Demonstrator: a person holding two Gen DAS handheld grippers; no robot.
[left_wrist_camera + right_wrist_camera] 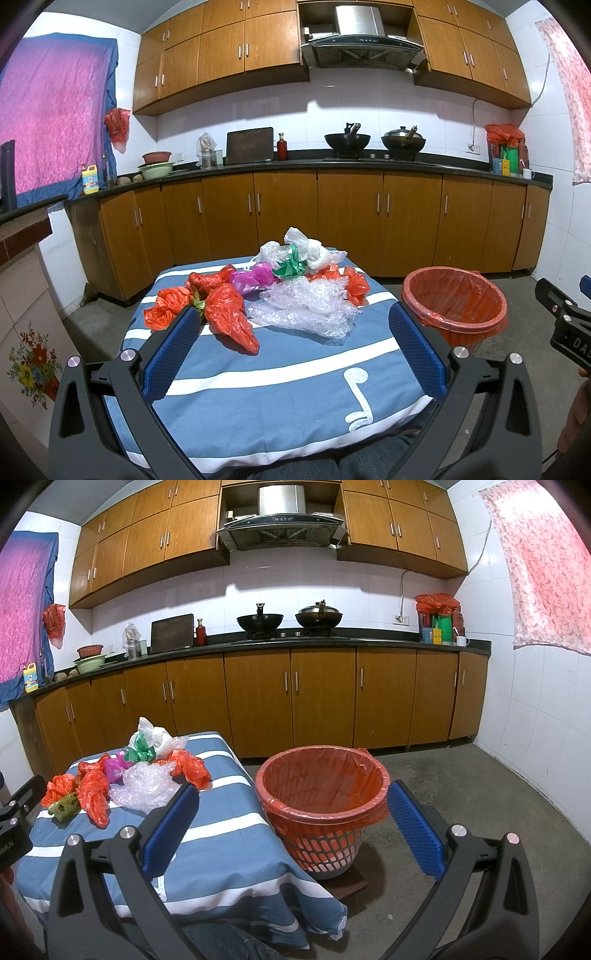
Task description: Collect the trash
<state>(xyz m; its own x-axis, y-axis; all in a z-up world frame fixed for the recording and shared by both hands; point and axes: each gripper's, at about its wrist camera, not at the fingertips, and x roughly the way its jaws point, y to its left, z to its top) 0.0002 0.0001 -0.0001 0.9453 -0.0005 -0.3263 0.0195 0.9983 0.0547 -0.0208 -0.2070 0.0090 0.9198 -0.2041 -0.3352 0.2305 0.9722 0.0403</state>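
**Plastic trash heaped on the table, both claws wide and empty**

The trash lies ahead of the left gripper [291,325]: crumpled red bags [229,317], a clear bubble-wrap sheet [306,310], a pink bag [251,278], a green scrap [291,266] and whitish bags [303,247], all bunched on the blue striped tablecloth [280,391]. The left gripper's jaws stand far apart, holding nothing; its left pad [173,350] sits just before the nearest red bag, whether touching cannot be told. To its right stands the wastebasket [456,306], lined with a red bag. The right gripper [291,808] is likewise spread wide and empty, its fingers framing the wastebasket [321,801] on the floor beside the table. Beyond both run wooden cabinets [295,701] and a counter with two woks [288,622].
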